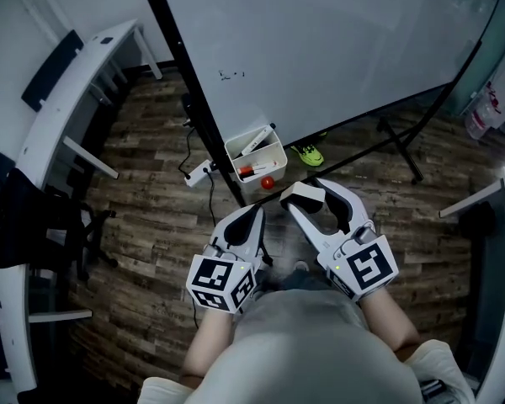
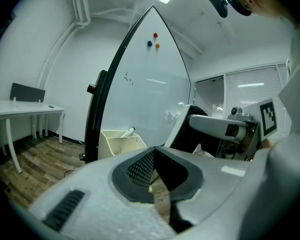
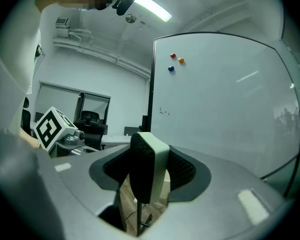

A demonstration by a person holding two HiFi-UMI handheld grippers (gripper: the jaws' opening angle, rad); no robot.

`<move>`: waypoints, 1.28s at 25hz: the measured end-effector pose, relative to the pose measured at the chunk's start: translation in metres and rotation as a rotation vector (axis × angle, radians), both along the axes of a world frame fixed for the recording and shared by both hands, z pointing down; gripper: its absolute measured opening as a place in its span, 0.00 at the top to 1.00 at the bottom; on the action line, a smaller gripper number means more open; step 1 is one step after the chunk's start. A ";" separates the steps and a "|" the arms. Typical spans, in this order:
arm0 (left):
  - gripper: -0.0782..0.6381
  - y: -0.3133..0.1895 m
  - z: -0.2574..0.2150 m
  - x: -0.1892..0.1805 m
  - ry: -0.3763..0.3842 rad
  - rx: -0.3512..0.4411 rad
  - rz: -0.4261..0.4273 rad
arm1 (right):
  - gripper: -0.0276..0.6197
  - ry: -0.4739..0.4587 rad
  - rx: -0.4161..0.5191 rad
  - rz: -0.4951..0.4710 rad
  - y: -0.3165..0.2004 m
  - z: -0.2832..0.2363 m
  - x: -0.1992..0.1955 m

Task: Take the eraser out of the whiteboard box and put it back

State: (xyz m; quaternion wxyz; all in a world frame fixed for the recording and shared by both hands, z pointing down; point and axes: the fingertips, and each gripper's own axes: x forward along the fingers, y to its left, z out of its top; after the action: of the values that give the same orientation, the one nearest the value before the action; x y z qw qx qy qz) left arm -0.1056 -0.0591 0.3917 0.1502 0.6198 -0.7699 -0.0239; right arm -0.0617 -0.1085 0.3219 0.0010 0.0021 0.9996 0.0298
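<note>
The whiteboard eraser (image 1: 303, 196), white-backed with a dark felt face, is clamped between the jaws of my right gripper (image 1: 311, 199), just right of and nearer than the box. The right gripper view shows that eraser (image 3: 149, 166) standing on edge between the pads. The cream whiteboard box (image 1: 257, 160) hangs at the foot of the whiteboard (image 1: 320, 40) and holds markers and a red item. My left gripper (image 1: 254, 217) hovers below the box with its jaws shut and nothing in them. In the left gripper view the box (image 2: 121, 141) sits ahead and the eraser (image 2: 187, 129) appears at the right.
The black whiteboard stand post (image 1: 198, 99) runs down to the box. A red ball (image 1: 268, 182) lies by the box, and a power strip (image 1: 199, 172) with a cable lies on the wooden floor. White desks (image 1: 76, 82) curve at the left, with another desk edge (image 1: 501, 268) at the right.
</note>
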 end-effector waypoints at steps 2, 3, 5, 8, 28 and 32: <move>0.89 0.000 0.001 0.002 -0.002 -0.004 0.010 | 0.63 -0.010 0.002 0.009 0.000 -0.002 0.002; 0.89 0.000 0.001 0.003 -0.005 -0.005 0.014 | 0.63 -0.013 -0.002 0.011 0.000 -0.003 0.002; 0.89 0.000 0.000 0.003 -0.011 -0.005 0.021 | 0.63 -0.016 -0.016 0.014 0.001 -0.003 0.003; 0.89 0.000 -0.001 0.003 -0.026 -0.017 0.018 | 0.63 -0.013 -0.020 0.015 0.002 -0.002 0.005; 0.88 -0.003 -0.004 -0.001 -0.023 -0.006 0.005 | 0.63 0.014 -0.026 -0.006 0.002 0.001 0.000; 0.88 -0.005 -0.003 -0.005 -0.021 -0.006 -0.006 | 0.63 0.018 -0.029 -0.020 -0.001 0.001 -0.004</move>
State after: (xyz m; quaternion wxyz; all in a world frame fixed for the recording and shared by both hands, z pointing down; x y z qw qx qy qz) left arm -0.1105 -0.0642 0.3887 0.1438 0.6174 -0.7732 -0.0155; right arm -0.0662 -0.1094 0.3230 -0.0079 0.0126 0.9998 0.0152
